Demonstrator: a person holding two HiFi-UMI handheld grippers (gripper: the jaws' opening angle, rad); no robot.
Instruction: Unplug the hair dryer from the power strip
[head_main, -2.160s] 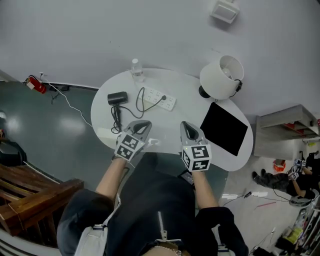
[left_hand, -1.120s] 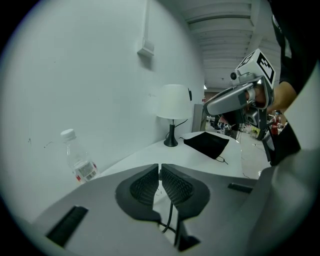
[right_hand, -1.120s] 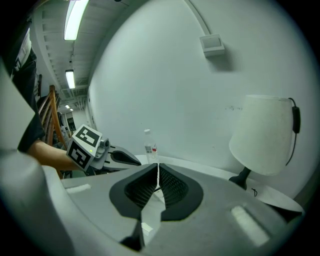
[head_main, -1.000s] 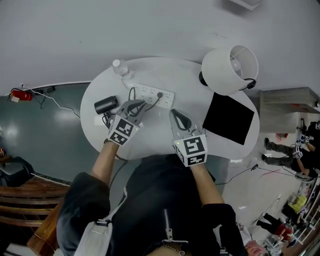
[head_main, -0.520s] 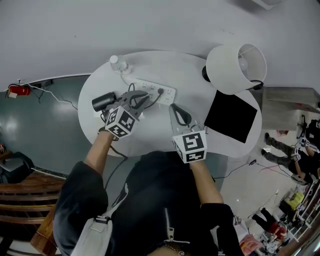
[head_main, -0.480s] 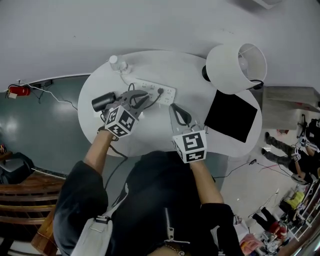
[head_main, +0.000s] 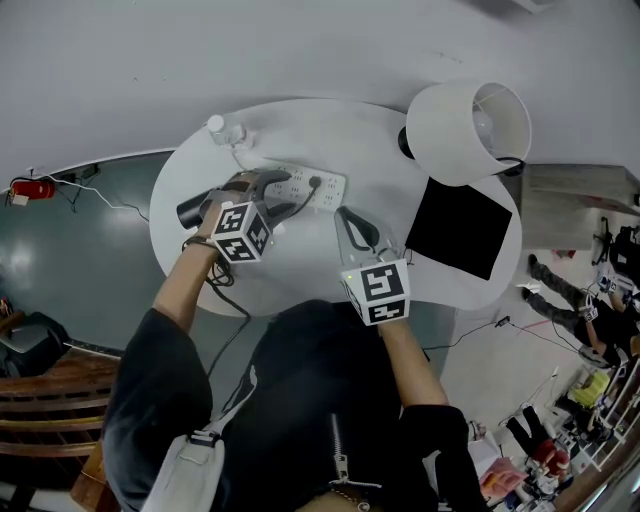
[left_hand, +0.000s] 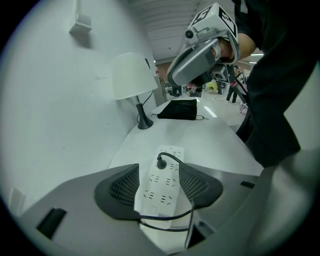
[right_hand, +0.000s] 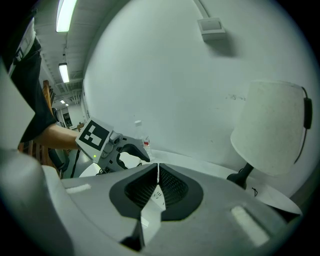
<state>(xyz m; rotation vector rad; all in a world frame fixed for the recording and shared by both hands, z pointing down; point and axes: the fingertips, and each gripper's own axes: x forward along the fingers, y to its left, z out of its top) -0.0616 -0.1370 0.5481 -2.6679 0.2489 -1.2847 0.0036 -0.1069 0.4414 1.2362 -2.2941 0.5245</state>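
Plug (left_hand: 161, 162): small, rigid, seated mid-strip in power strip (left_hand: 165, 194). Prob. a tight fit, so grip the plug body, not the limp cord (left_hand: 167, 220). Strip is light and may lift w/ the pull, so pin it.

Hair dryer (head_main: 193, 208), I think, lies left of strip, half hidden.

My left gripper (left_hand: 159, 175): jaws just opened, straddling strip's near end, pads off it. Right gripper (right_hand: 158, 167): clenched, empty.

Table (head_main: 330, 130) smooth, white. Lamp (head_main: 465, 120) at right.
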